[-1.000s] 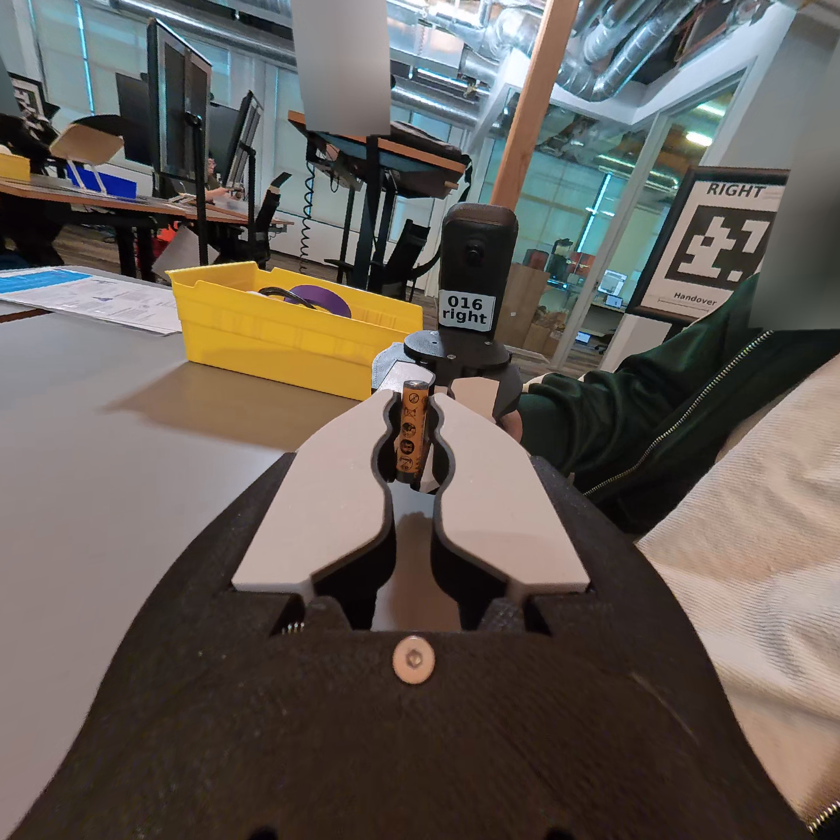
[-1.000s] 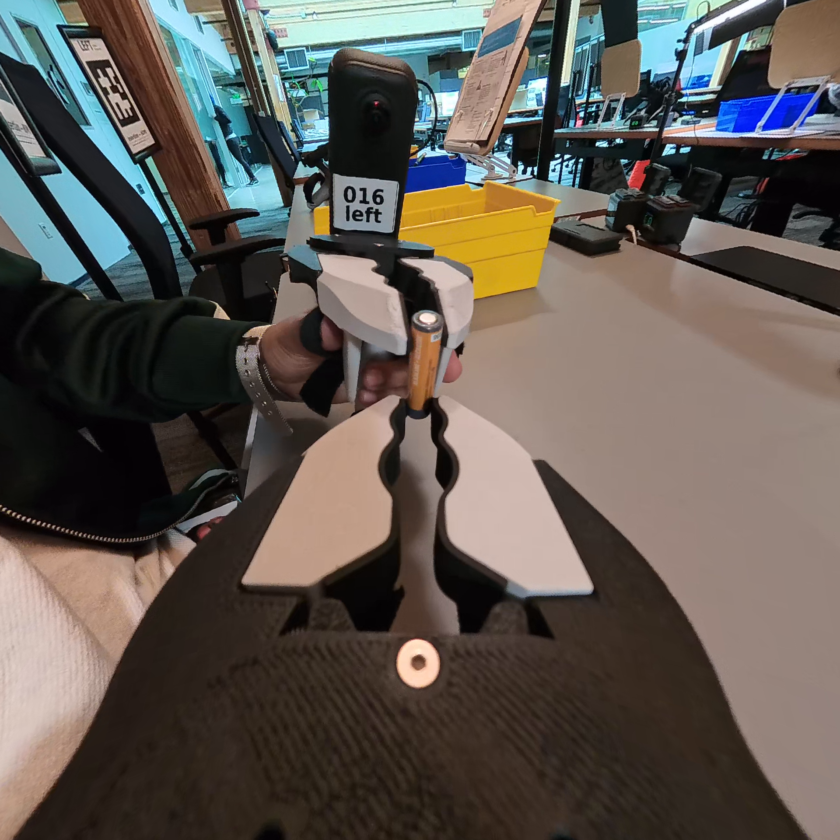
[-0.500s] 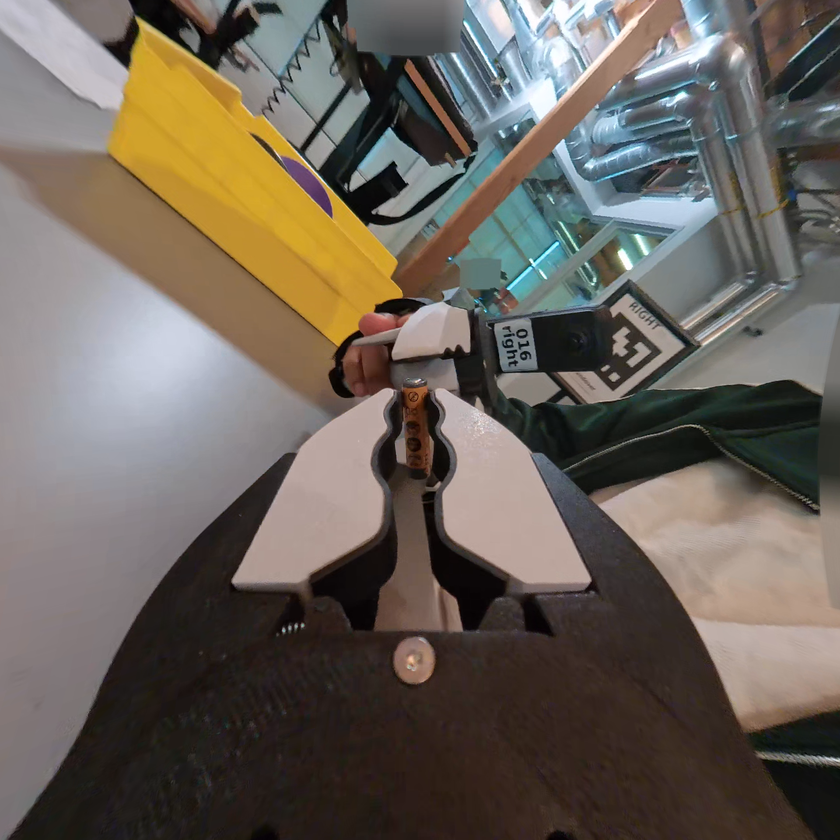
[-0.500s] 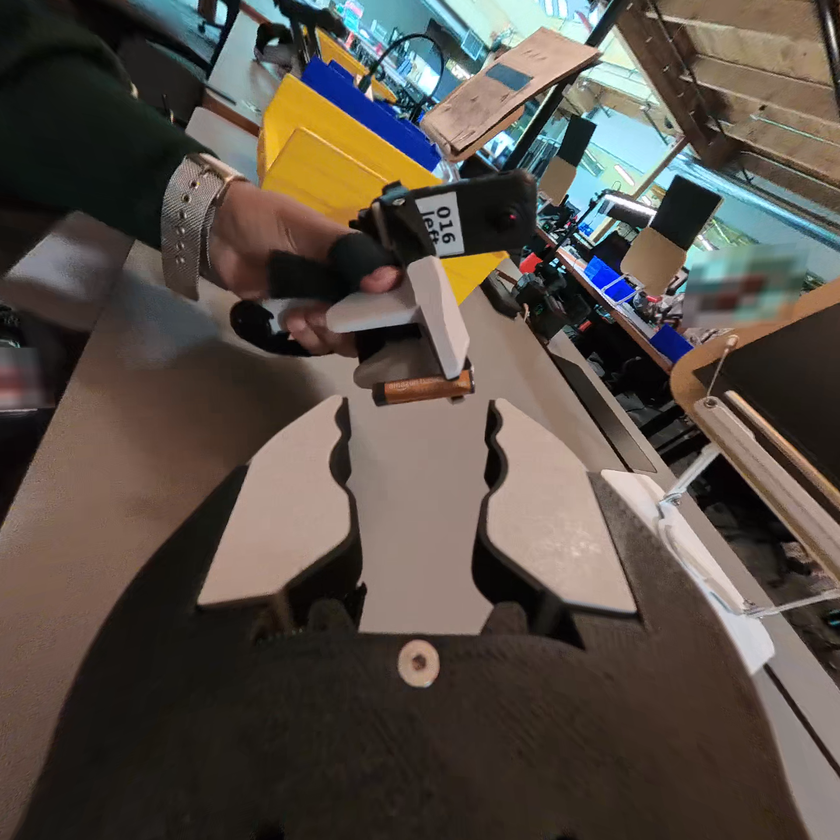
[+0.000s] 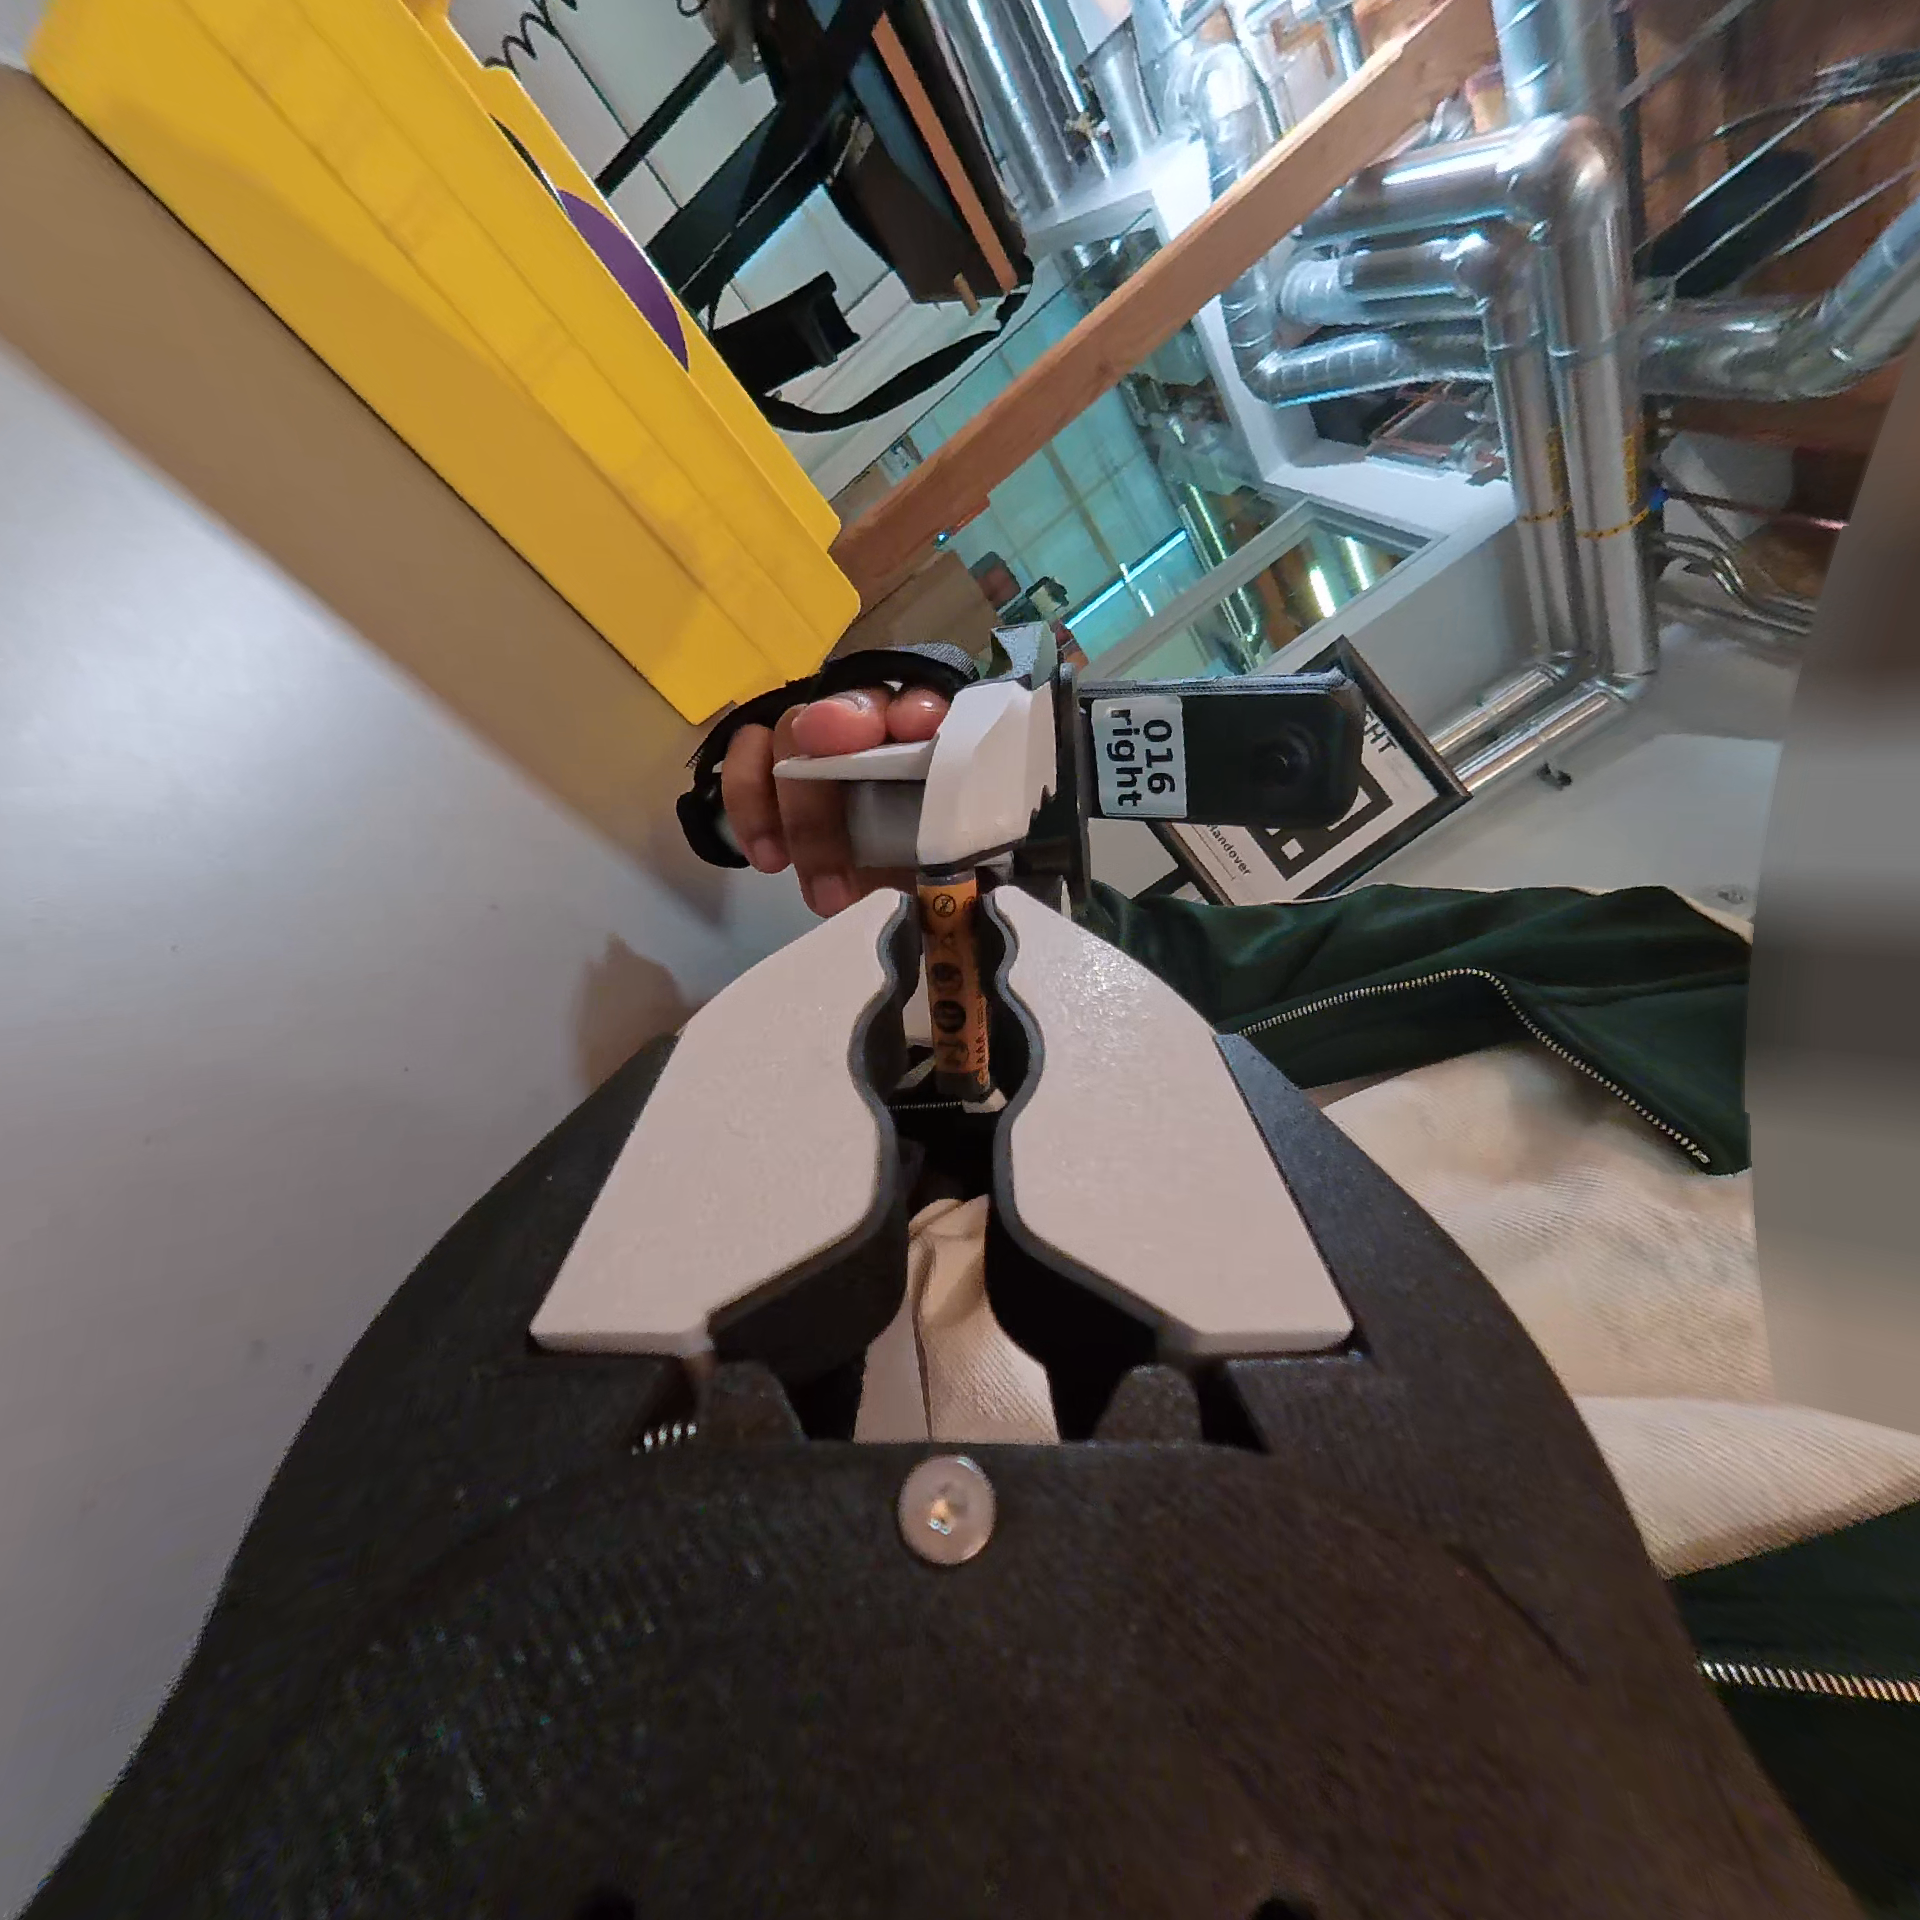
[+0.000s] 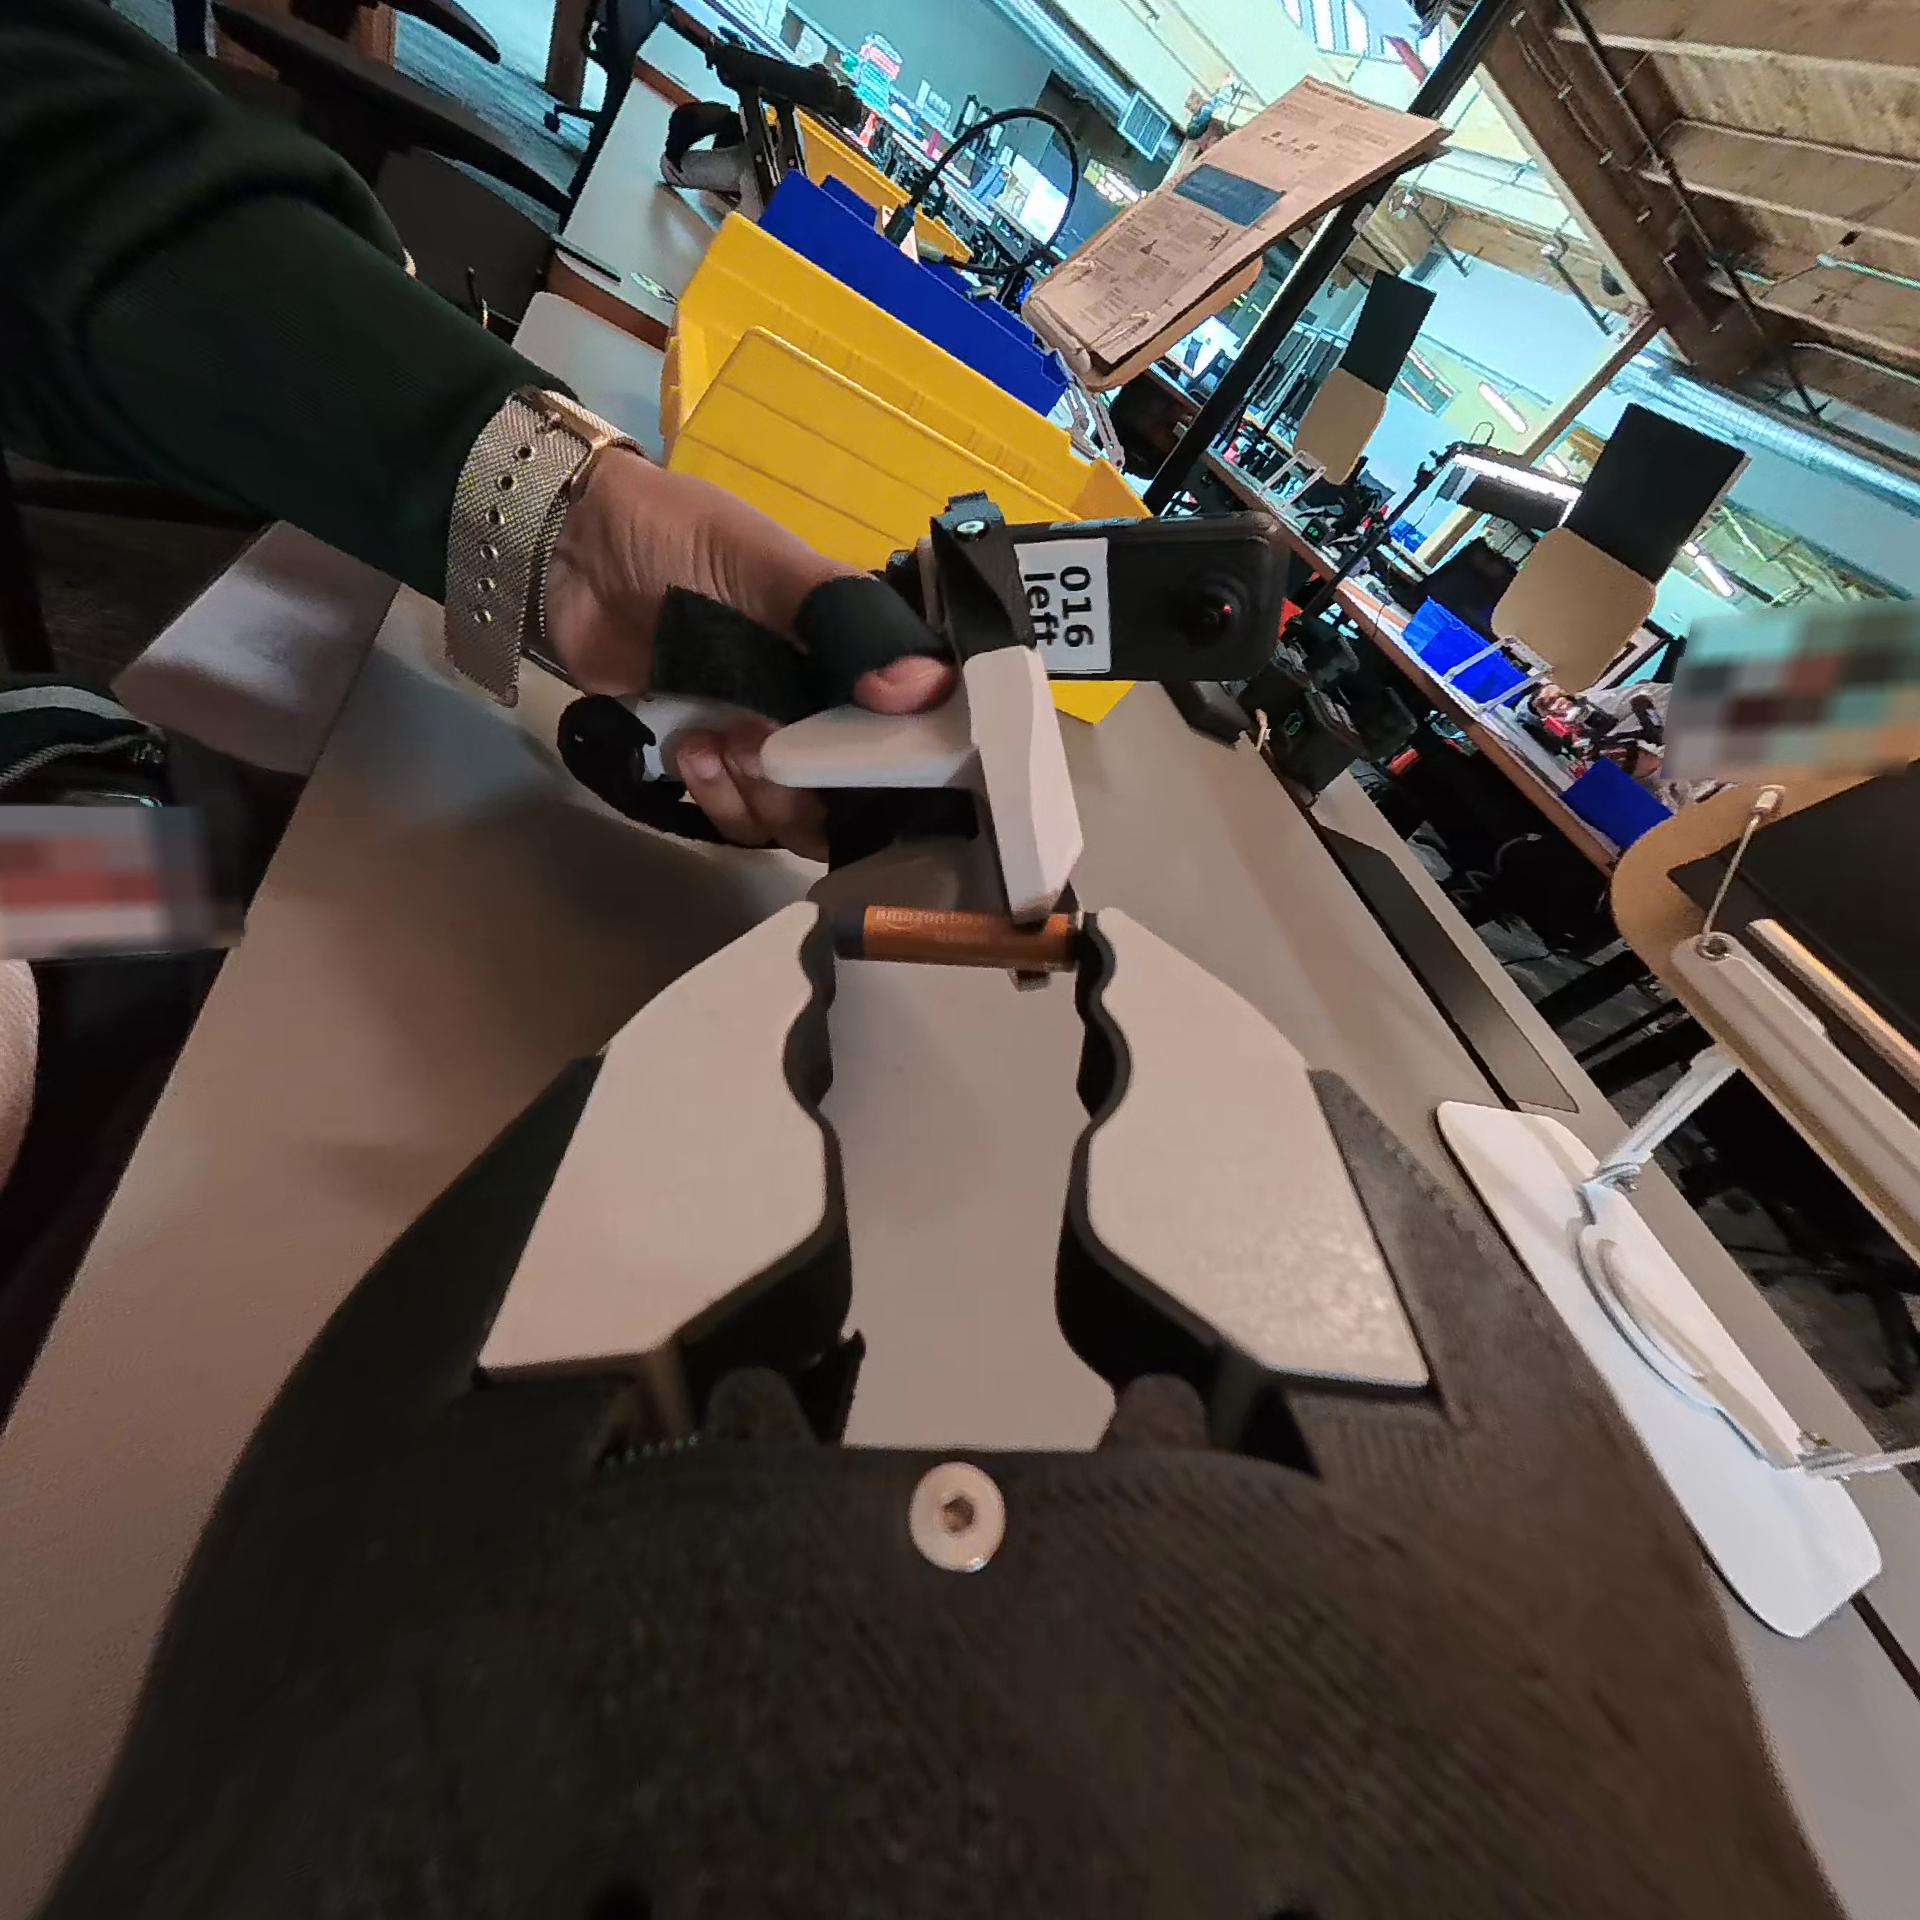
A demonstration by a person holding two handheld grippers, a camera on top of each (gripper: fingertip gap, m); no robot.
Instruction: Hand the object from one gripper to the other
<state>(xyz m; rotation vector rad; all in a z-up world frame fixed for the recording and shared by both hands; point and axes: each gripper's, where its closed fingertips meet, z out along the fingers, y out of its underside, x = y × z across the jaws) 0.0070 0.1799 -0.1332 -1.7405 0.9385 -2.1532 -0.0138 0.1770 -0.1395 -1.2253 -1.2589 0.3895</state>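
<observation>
Right gripper (image 6: 956, 940): jaws spread wide, the battery lying crosswise between the tips, its ends close to both; contact cannot be told.
Left gripper (image 5: 951, 935): fingers closed on the battery.
Battery (image 6: 954, 936): orange and black AA cell, held above the grey table (image 6: 312, 1039).
Yellow bin (image 6: 862, 436): on the table toward 12 o'clock, behind the left gripper.
</observation>
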